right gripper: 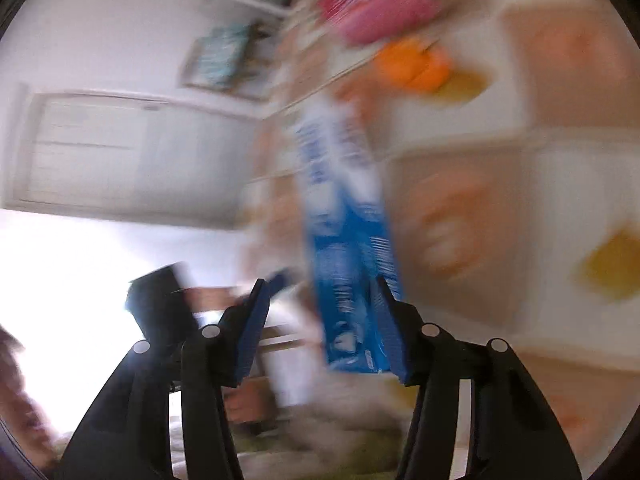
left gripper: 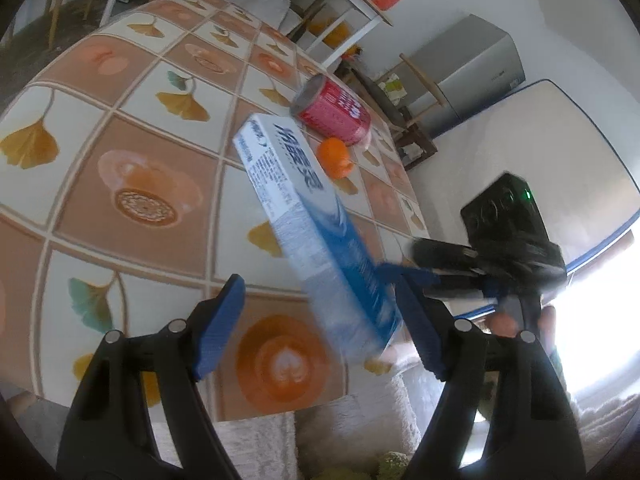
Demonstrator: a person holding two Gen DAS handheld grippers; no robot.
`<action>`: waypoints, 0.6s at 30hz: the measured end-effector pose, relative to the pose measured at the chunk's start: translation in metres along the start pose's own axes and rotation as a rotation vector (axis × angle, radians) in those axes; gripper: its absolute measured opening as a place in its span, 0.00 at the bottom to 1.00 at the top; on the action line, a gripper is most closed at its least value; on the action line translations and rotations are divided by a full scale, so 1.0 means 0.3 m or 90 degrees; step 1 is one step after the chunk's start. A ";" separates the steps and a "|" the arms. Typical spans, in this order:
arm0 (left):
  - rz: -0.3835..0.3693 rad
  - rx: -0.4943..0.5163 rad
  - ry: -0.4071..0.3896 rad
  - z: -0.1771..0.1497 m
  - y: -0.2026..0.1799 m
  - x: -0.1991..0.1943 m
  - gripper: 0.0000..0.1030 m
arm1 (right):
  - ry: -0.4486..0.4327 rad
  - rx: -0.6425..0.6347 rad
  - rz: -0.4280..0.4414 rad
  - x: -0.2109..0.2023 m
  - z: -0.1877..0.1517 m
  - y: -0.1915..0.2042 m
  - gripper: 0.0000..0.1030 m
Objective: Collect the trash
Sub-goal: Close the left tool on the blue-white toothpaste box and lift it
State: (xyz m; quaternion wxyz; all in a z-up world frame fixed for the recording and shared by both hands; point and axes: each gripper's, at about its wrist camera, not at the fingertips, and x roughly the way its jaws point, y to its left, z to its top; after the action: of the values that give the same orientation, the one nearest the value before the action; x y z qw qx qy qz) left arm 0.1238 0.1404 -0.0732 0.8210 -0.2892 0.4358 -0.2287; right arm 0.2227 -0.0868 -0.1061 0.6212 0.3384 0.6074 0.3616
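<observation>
A long blue and white carton (left gripper: 308,216) hangs tilted above the patterned table (left gripper: 120,128), its near end blurred. In the left wrist view my left gripper (left gripper: 324,320) is open, its fingers on either side of the carton's low end without pressing it. My right gripper (left gripper: 404,272) comes in from the right beside that end. In the blurred right wrist view the carton (right gripper: 344,216) stands between the right gripper's (right gripper: 324,316) open fingers, against the right finger (right gripper: 390,328). A red can (left gripper: 334,114) lies on its side behind, with an orange peel (left gripper: 335,156) next to it.
The table's near edge (left gripper: 256,416) has a pale fluffy cover below it. A white shelf unit (left gripper: 344,12) stands behind the table, a grey fridge (left gripper: 468,68) and a white mattress (left gripper: 532,152) to the right. Bright window glare is at the lower right.
</observation>
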 end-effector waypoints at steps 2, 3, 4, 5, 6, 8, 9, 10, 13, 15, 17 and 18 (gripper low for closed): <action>0.009 -0.010 -0.002 0.008 0.013 -0.008 0.75 | 0.011 0.026 0.074 0.023 -0.020 -0.018 0.51; 0.015 -0.017 -0.002 0.013 0.019 -0.010 0.78 | -0.001 0.027 0.068 0.015 -0.028 -0.028 0.51; 0.024 -0.020 0.000 0.019 0.021 -0.008 0.79 | -0.012 0.027 0.055 0.003 -0.035 -0.034 0.51; 0.035 -0.021 0.003 0.027 0.023 -0.004 0.80 | -0.024 0.029 0.043 -0.010 -0.041 -0.041 0.51; 0.054 -0.017 0.007 0.036 0.021 0.005 0.80 | -0.036 0.031 0.032 -0.029 -0.044 -0.046 0.51; 0.083 -0.003 0.013 0.048 0.005 0.023 0.81 | -0.068 0.022 -0.001 -0.079 -0.058 -0.048 0.51; 0.095 0.008 0.017 0.055 -0.007 0.036 0.80 | -0.080 0.014 -0.020 -0.093 -0.064 -0.039 0.51; 0.116 0.024 0.023 0.065 -0.029 0.058 0.81 | -0.097 -0.001 -0.050 -0.120 -0.069 -0.028 0.51; 0.164 0.065 0.044 0.081 -0.085 0.116 0.80 | -0.132 -0.040 -0.122 -0.191 -0.063 0.010 0.55; 0.204 0.095 0.053 0.085 -0.116 0.149 0.80 | -0.150 -0.066 -0.156 -0.224 -0.060 0.036 0.56; 0.264 0.133 0.054 0.087 -0.145 0.179 0.75 | -0.168 -0.106 -0.198 -0.240 -0.044 0.095 0.58; 0.285 0.148 0.053 0.084 -0.153 0.184 0.71 | -0.176 -0.128 -0.217 -0.258 -0.041 0.115 0.61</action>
State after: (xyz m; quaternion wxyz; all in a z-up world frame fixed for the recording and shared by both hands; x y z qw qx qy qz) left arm 0.1679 0.0793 -0.0630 0.8605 -0.0794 0.4930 -0.1011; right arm 0.2091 -0.1361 -0.0373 0.7811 0.2138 0.5257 0.2603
